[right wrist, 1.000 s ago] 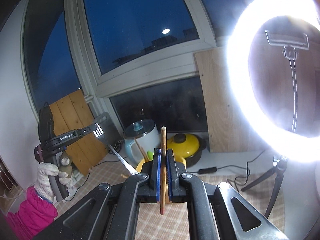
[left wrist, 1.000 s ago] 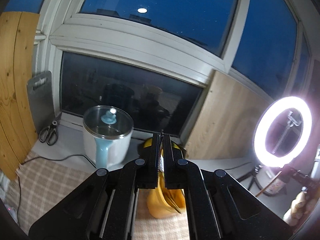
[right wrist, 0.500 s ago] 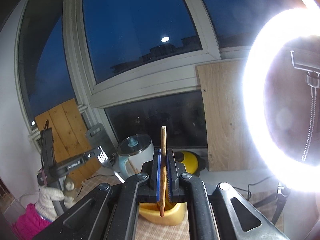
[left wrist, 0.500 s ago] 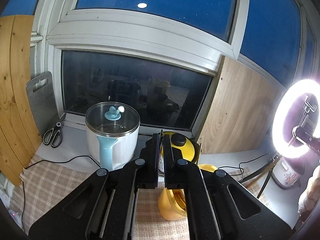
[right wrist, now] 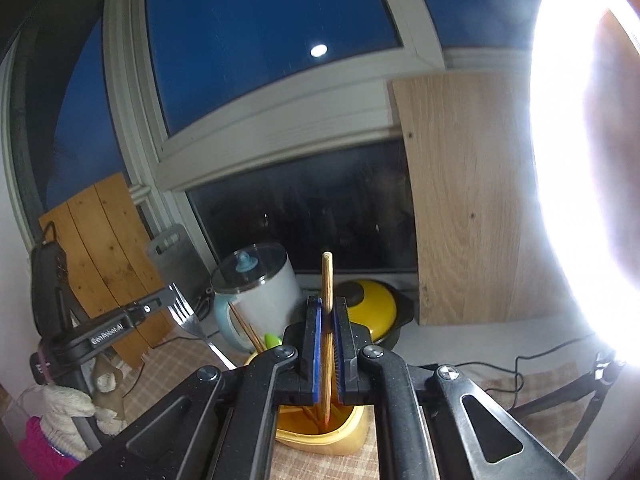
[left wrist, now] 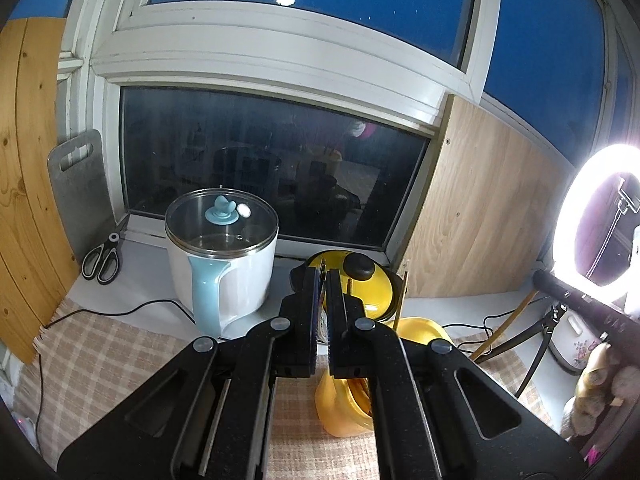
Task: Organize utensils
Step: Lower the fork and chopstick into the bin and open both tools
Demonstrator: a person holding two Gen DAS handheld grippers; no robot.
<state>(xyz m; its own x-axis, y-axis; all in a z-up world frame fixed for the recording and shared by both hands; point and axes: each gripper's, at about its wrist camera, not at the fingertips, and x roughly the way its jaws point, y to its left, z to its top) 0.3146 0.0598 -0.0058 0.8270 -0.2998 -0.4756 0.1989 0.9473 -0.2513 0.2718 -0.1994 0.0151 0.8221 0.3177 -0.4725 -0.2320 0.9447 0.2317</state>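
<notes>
My right gripper [right wrist: 327, 308] is shut on a wooden chopstick [right wrist: 327, 280], held upright with its lower end inside the yellow utensil holder [right wrist: 340, 436]. Other chopsticks and a green utensil [right wrist: 273, 339] stand in the holder. My left gripper [left wrist: 323, 276] is shut on a metal fork [right wrist: 188, 314], seen in the right wrist view at the left, tines up, left of the holder. In the left wrist view the holder [left wrist: 344, 408] sits just below and right of my fingers, and the fork is hidden between them.
A white electric kettle with a blue handle [left wrist: 222, 256] and a yellow lidded pot [left wrist: 360, 280] stand behind the holder by the window. Scissors [left wrist: 102, 258] and a grey cutting board [left wrist: 80, 184] are far left. A ring light [left wrist: 592, 220] stands right. A checked cloth [left wrist: 100, 364] covers the table.
The right gripper has lowered the chopstick so its tip is now inside the yellow holder. The left gripper with the fork has tilted down and drawn back a little.
</notes>
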